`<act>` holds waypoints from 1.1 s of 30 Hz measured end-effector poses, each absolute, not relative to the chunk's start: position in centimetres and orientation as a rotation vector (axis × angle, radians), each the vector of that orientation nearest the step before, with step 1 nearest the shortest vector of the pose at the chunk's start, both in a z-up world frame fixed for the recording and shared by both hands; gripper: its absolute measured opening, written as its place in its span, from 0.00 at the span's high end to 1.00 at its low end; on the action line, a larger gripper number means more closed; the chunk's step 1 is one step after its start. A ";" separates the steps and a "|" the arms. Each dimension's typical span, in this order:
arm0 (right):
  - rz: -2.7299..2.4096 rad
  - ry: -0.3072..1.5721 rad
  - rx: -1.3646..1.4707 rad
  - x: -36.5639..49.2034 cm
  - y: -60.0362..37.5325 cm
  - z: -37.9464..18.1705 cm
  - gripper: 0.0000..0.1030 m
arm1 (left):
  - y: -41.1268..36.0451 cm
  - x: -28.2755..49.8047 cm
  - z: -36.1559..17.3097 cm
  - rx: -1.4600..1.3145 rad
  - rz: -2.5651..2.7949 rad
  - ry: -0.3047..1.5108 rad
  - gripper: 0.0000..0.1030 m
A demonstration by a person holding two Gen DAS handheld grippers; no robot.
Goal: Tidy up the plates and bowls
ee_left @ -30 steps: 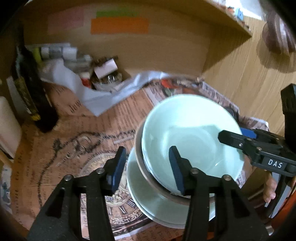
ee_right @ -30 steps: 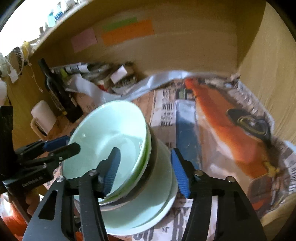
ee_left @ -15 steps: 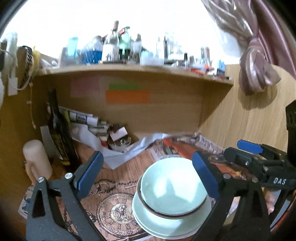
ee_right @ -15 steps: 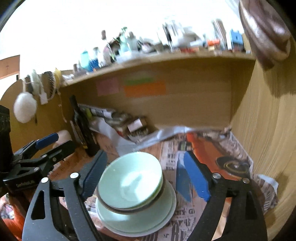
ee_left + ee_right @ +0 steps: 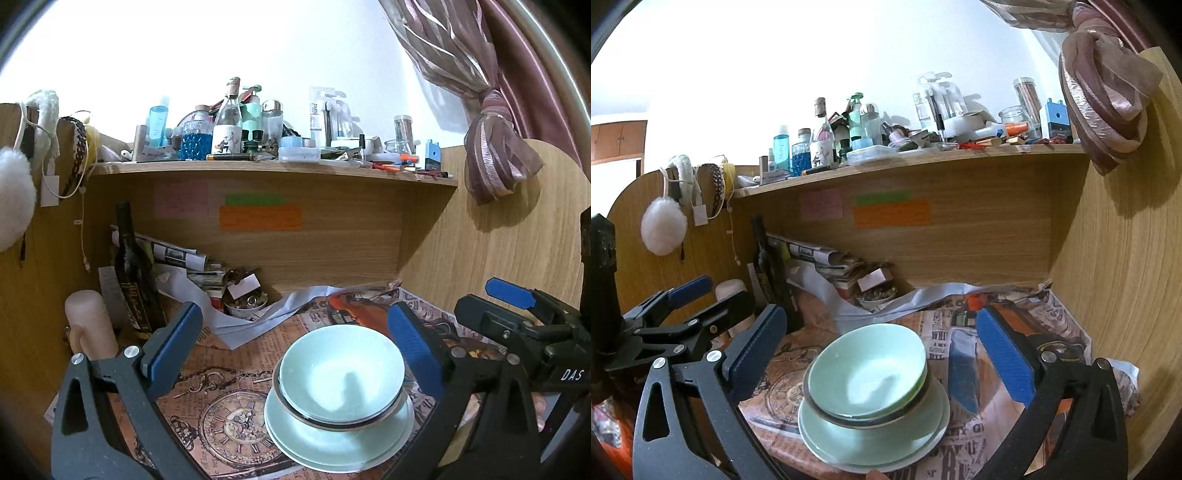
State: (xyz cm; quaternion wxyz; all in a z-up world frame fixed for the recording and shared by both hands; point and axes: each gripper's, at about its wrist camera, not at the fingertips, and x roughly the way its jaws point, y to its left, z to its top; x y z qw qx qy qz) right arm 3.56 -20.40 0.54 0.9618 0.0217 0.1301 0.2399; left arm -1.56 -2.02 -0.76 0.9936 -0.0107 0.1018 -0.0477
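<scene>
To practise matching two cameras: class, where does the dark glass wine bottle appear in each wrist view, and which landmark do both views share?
Left wrist view: the dark glass wine bottle stands far left, beside the pale mug.
Right wrist view: the bottle stands left of centre, behind the other tongs.
Shared landmark: the orange sticky note on the wooden back panel.

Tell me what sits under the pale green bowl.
The pale green bowl nests in a dark-rimmed bowl, on stacked pale green plates. The plate count and the paper beneath are hidden.
</scene>
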 end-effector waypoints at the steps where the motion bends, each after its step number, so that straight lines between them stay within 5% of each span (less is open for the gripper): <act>1: 0.484 0.261 0.043 3.4 -20.4 0.5 0.00 | -2.1 -1.6 -0.8 -0.023 -0.098 0.205 0.01; 33: 0.473 0.245 0.026 3.4 -20.0 0.1 0.00 | -2.1 -1.2 -1.5 -0.046 -0.112 0.227 0.00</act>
